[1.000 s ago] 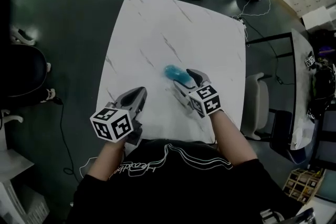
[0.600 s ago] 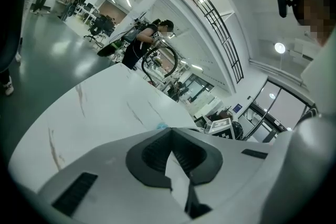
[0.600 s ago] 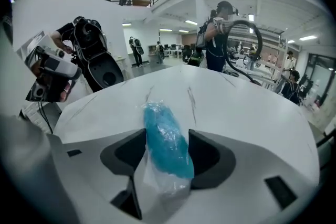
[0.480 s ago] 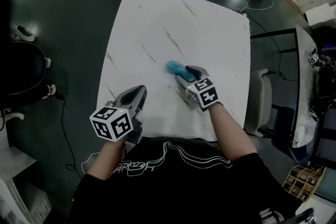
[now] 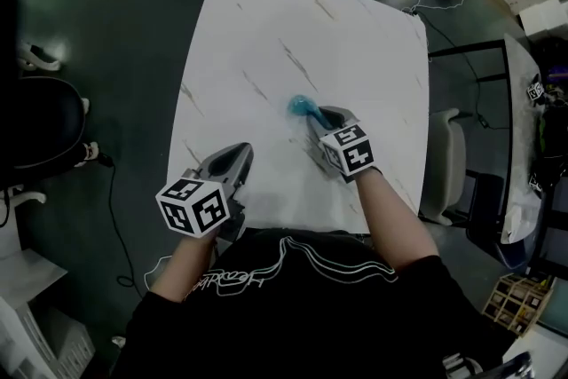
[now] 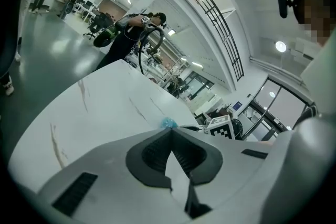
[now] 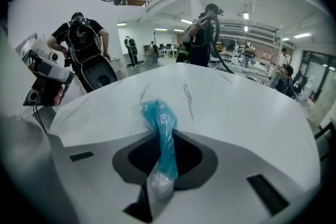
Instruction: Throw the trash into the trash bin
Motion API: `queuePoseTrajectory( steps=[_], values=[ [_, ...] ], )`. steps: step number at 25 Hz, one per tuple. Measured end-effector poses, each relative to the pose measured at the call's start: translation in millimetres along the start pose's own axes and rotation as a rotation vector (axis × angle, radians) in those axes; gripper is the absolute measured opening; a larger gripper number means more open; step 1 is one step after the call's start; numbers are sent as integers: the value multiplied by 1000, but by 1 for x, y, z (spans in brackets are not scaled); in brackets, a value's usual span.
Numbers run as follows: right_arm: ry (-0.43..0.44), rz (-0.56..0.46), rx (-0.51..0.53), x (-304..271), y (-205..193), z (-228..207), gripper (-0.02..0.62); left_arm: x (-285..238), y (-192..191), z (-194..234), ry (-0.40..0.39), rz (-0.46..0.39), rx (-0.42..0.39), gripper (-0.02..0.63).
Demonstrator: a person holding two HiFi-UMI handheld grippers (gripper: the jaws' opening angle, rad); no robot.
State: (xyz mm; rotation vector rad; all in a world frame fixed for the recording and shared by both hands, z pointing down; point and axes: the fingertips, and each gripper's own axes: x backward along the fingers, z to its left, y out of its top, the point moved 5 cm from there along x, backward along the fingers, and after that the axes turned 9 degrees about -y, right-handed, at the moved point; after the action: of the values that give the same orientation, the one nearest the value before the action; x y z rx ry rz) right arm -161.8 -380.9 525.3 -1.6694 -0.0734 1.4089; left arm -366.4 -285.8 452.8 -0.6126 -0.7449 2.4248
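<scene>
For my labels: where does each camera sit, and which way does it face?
Head view: on the head, facing steeply down at the white table; both forearms, left gripper, right gripper show.
Left gripper view: on that gripper, facing across the table; shut jaws show.
Right gripper view: on that gripper, facing across the table; jaws just closed further, gripping the blue wrapper.
Shared: all show the wrapper.
</scene>
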Motion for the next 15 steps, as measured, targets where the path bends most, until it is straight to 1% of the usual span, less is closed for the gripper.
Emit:
queuePoseTrajectory(
  steps=[4,7,12,15],
  values=[
    [-38,-30,-20,9,3,1,72,1,0,-4,-3,10,-12,5],
    [-41,-75,-30,26,7,5,71,1,-4,-11,-4,24,-17,5],
    [-50,-193,-121,72,18,1,71,-10,-10,-27,-31,58,-43,5],
    [-62,-257,-170,109,14,-1,71,-20,-16,-44,-55,83,-71,5]
  ],
)
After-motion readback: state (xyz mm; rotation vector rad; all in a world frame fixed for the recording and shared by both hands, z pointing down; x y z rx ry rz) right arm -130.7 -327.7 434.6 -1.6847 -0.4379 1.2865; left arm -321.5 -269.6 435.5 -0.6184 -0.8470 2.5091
